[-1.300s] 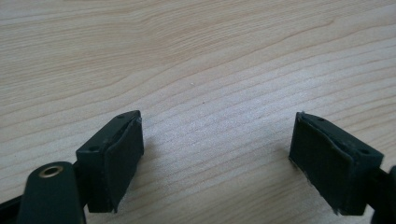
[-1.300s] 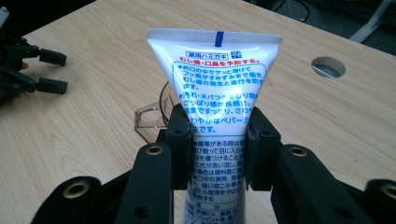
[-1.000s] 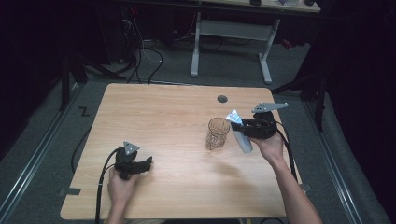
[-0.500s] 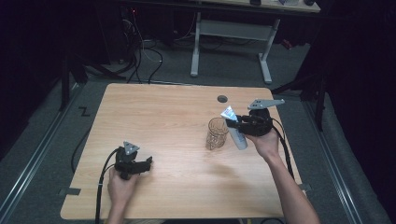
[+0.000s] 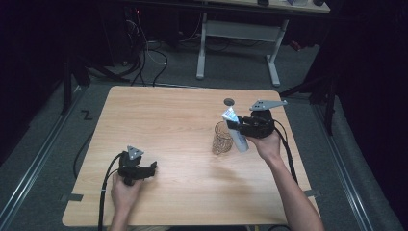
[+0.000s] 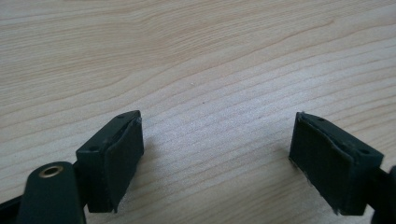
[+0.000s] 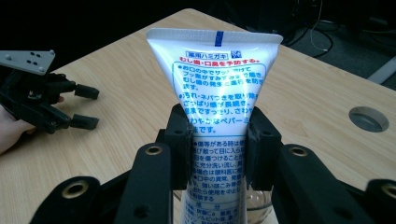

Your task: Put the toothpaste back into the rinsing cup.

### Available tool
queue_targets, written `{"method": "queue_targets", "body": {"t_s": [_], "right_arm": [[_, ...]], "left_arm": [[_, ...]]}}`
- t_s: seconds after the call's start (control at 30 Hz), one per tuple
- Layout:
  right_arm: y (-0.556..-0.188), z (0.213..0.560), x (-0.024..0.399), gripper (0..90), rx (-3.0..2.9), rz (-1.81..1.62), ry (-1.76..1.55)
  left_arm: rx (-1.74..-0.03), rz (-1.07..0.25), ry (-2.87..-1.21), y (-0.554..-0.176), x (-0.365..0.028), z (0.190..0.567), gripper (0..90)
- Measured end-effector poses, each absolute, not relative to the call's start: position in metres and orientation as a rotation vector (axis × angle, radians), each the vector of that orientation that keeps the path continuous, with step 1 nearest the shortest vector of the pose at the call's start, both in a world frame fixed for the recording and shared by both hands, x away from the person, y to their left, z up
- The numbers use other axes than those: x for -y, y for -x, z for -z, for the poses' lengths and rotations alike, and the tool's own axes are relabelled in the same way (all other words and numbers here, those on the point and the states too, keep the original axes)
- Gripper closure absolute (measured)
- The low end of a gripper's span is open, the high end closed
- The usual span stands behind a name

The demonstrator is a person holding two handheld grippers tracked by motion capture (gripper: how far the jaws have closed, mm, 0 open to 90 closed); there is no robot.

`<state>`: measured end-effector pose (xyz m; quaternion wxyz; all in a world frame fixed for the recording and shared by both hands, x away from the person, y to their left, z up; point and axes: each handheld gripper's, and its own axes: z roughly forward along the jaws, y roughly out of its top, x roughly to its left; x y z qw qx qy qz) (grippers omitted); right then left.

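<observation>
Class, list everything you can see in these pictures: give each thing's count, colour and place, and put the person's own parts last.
Table: one, light wood, centre.
Hole in table: one, grey, far edge.
Glass: one, clear, right of centre, beside the tube.
Tube: one, white with blue and red print, in the right gripper.
Desk frame: one, white, on the floor behind.
Left gripper: one, black, near left, jaws apart.
Right gripper: one, black, clamped on tube.
Hands: two, bottom edge.

black hand-held gripper (image 5: 137, 166), grey plate, blk cable
</observation>
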<state>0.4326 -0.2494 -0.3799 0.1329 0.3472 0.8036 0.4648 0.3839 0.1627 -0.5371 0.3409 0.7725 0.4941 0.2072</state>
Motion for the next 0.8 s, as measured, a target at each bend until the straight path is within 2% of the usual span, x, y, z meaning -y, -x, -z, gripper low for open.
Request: {"method": "queue_targets", "body": {"t_s": [0.8], "right_arm": [[-0.453,0.371,0.229,67.3,-2.271,-1.389,-0.993]], "left_arm": [[-1.285,-0.539,-2.01,-0.384,-0.163,0.537,17.6]]}}
